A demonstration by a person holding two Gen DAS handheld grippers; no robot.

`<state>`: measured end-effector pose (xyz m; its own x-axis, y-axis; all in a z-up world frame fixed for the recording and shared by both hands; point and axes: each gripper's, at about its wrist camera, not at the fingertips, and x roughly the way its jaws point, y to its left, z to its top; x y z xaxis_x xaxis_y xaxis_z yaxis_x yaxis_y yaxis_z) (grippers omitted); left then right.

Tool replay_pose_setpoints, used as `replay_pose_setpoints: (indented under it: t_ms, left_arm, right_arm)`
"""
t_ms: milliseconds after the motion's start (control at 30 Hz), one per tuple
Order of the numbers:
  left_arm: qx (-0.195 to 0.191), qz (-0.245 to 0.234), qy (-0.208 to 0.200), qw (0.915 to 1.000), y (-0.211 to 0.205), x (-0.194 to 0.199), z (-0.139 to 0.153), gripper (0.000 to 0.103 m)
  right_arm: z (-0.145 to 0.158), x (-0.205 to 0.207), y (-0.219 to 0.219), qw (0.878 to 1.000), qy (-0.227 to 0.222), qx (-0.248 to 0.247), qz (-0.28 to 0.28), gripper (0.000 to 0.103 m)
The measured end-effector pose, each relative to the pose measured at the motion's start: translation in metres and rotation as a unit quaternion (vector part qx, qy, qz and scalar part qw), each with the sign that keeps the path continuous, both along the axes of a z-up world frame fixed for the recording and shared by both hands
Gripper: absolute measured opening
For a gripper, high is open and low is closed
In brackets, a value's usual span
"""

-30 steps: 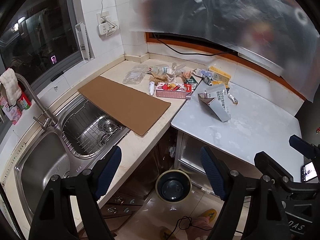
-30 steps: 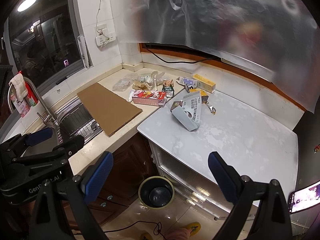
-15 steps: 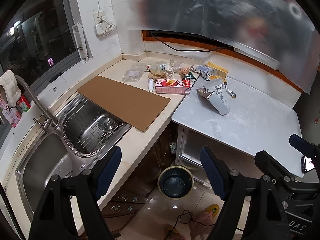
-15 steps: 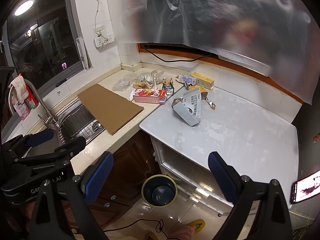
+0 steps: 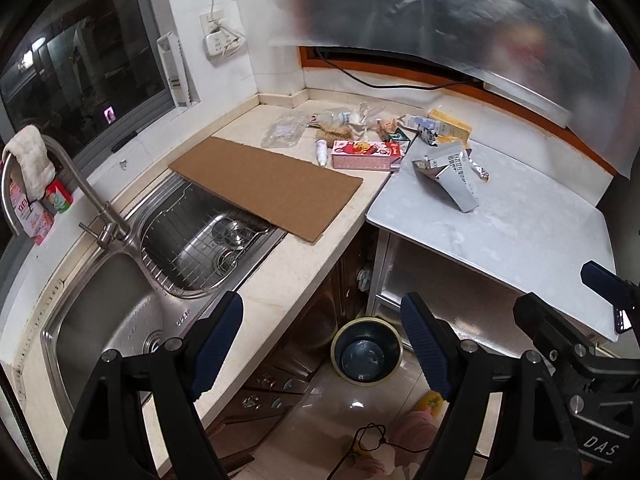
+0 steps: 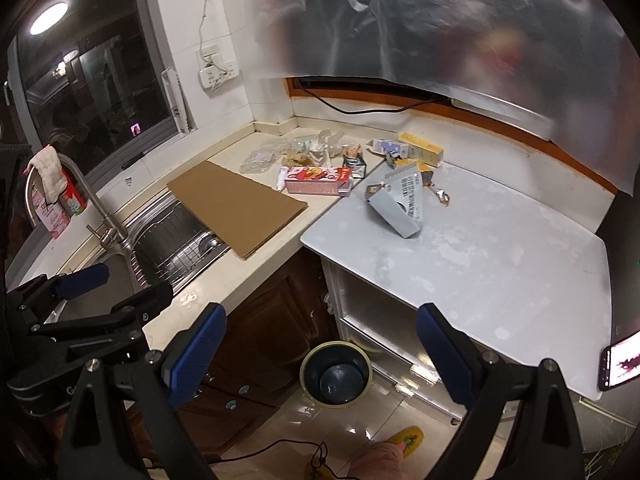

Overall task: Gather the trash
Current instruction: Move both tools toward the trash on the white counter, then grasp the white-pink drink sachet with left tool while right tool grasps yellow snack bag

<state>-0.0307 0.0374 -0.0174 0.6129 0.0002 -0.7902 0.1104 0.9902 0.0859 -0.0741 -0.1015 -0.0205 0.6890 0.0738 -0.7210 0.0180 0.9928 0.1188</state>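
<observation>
Both tongs, left [image 5: 322, 340] and right [image 6: 322, 350], drifted nearer, wide and empty; approach continues toward the grey carton [image 6: 398, 204] ahead.

Both tongs are black angular frames with silver screws at the joints, and each finger ends in a ribbed dark-blue pad. The left tongs [image 5: 320, 340] have pads of a deep navy; the right tongs [image 6: 320, 350] show a brighter blue. White lettering marks the frames: "DAS" on the right tongs' body seen from the left wrist, "Ge" on the left tongs' body seen from the right wrist. Below, a pink trouser leg [image 6: 380, 458] and a yellow slipper [image 6: 408, 438] show.
</observation>
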Motion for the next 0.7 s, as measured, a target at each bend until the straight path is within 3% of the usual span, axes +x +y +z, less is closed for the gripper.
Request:
replay_pose_setpoints:
  t_ms: [367, 700]
  left_arm:
    - [-0.005, 0.013, 0.035, 0.9993, -0.027, 0.046, -0.014, 0.079]
    - [0.003, 0.007, 0.085, 0.9963, -0.08, 0.12, -0.035, 0.08]
  right_arm:
    - [-0.006, 0.045, -0.028, 1.0, 0.021, -0.006, 0.018, 0.097]
    - [-0.021, 0.114, -0.094, 0.999, 0.046, 0.023, 0.018, 0.096]
